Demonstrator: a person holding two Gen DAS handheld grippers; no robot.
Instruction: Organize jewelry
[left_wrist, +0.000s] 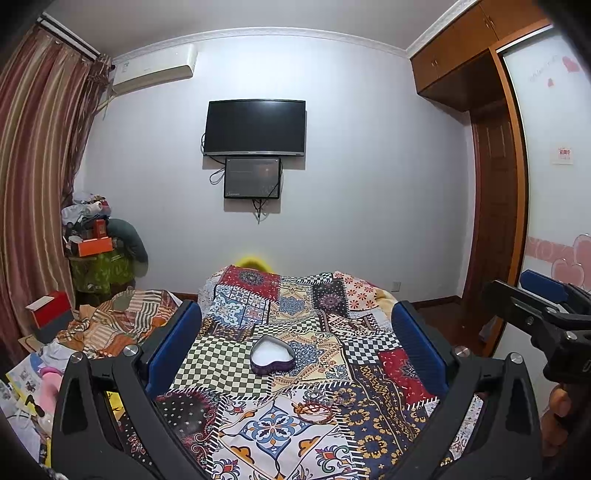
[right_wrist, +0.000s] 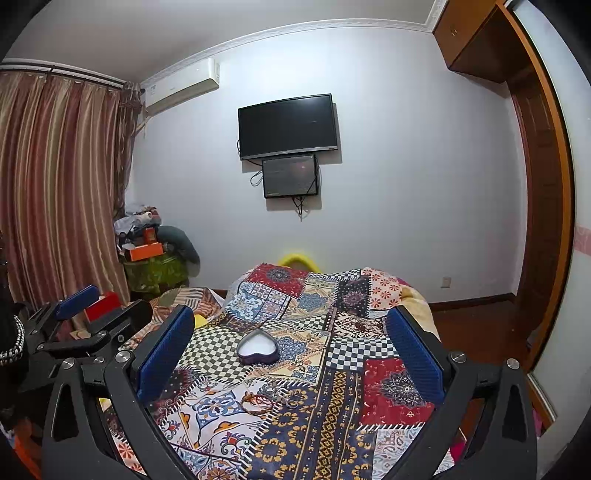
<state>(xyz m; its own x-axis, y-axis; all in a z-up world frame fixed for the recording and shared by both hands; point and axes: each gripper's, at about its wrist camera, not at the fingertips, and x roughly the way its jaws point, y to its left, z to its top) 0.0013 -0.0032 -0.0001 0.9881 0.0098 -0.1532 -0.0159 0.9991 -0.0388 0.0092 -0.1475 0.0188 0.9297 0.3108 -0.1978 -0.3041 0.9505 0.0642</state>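
Observation:
A heart-shaped box (left_wrist: 272, 356) with a purple wall and white inside lies open on the patchwork bedspread (left_wrist: 373, 417); the right wrist view has the box (right_wrist: 257, 349) too. Nearer than the box lies a red and orange bracelet (left_wrist: 314, 410) with a silvery chain piece beside it; the bracelet (right_wrist: 257, 402) and silvery rings (right_wrist: 290, 399) show in the right wrist view. My left gripper (left_wrist: 295, 339) hovers open above the bed, nothing between its blue pads. My right gripper (right_wrist: 290, 341) is open too, also holding nothing. Each gripper appears at the edge of the other's view.
A TV (left_wrist: 255, 127) and a smaller screen hang on the far wall. Striped bedding (left_wrist: 118, 321), a red box (left_wrist: 50, 308) and clutter lie left of the bed. A wooden wardrobe (left_wrist: 495, 192) stands at the right. Curtains (right_wrist: 55, 184) hang at the left.

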